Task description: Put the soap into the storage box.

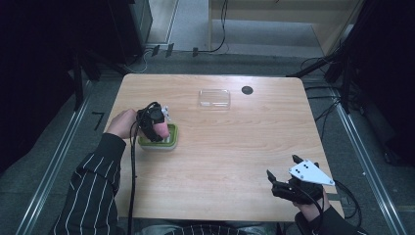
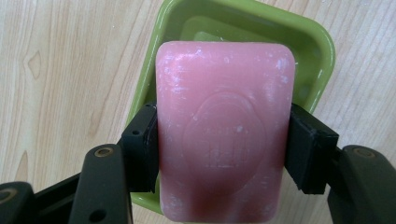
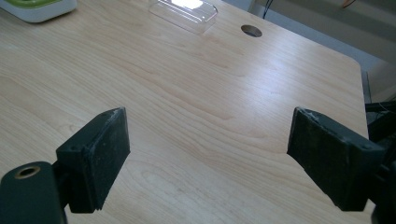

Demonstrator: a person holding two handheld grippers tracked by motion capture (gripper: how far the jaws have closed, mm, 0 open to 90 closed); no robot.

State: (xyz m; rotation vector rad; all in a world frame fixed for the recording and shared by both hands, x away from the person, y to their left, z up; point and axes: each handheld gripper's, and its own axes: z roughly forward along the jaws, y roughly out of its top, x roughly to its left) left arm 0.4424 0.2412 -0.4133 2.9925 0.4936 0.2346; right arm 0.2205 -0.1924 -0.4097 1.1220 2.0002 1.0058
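A pink bar of soap [image 2: 224,126] is clamped by its long sides between the black pads of my left gripper [image 2: 222,144]. It hangs just over a green soap dish [image 2: 317,46] on the wooden table. From above, the left gripper [image 1: 157,128] points down over the dish [image 1: 171,141] at the table's left, with the pink soap [image 1: 161,130] peeking out below it. My right gripper [image 1: 281,172] rests near the front right corner, jaws wide apart. Its pads [image 3: 100,154] have bare table between them.
A clear plastic lid [image 1: 214,97] lies at the far middle of the table, also seen as the clear lid [image 3: 184,11]. A dark round hole [image 1: 247,90] sits beside it. The dish's white base [image 3: 35,9] shows far off. Cables trail across the floor behind.
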